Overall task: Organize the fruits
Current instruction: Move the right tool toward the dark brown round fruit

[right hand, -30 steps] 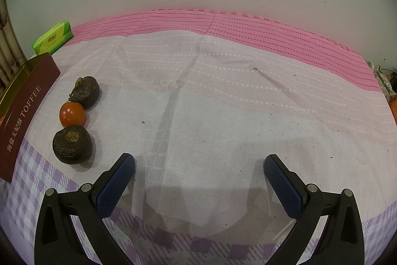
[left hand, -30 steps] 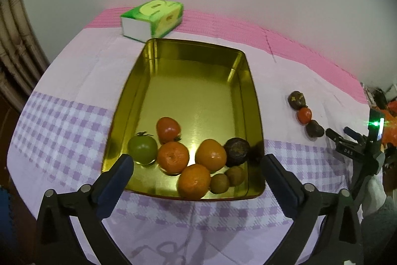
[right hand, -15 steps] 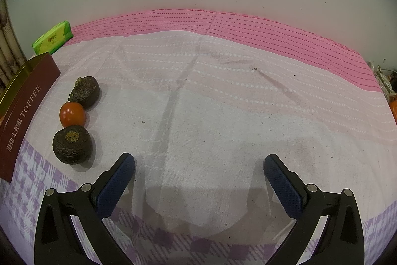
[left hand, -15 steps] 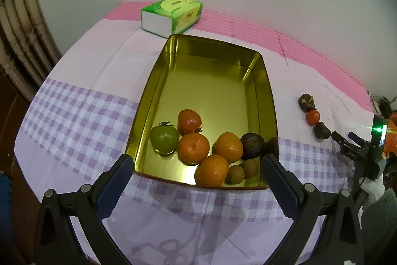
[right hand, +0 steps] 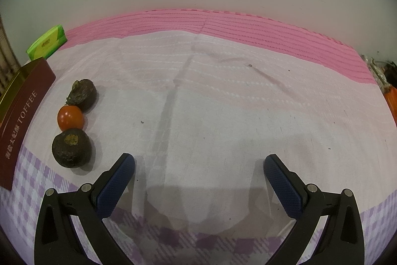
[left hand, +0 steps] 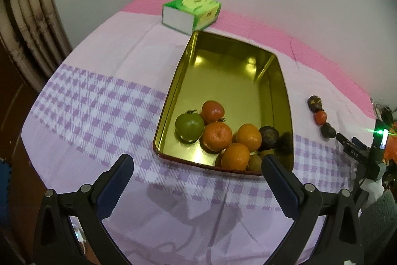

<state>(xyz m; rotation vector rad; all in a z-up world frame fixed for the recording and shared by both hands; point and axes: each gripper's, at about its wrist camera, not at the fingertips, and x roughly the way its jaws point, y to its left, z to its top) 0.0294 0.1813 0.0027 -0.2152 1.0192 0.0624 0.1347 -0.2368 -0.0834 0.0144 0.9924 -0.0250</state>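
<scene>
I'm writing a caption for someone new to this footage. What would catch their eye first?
First, the shiny gold rectangular tin mid-table on the pink and purple checked cloth, with oranges, a red tomato and a green tomato bunched at its near end. Next, the three fruits still outside it to its right: two dark wrinkled ones flanking a small red tomato. A green tissue box sits behind the tin.

Your gold rectangular metal tin [left hand: 285, 101] with maroon lettered side, green round tomato [left hand: 189, 126], orange mandarins [left hand: 217, 136], lilac-checked, pink-striped cloth [right hand: 223, 103], green tissue box [left hand: 191, 13], blue-padded black tongs [left hand: 197, 160].
</scene>
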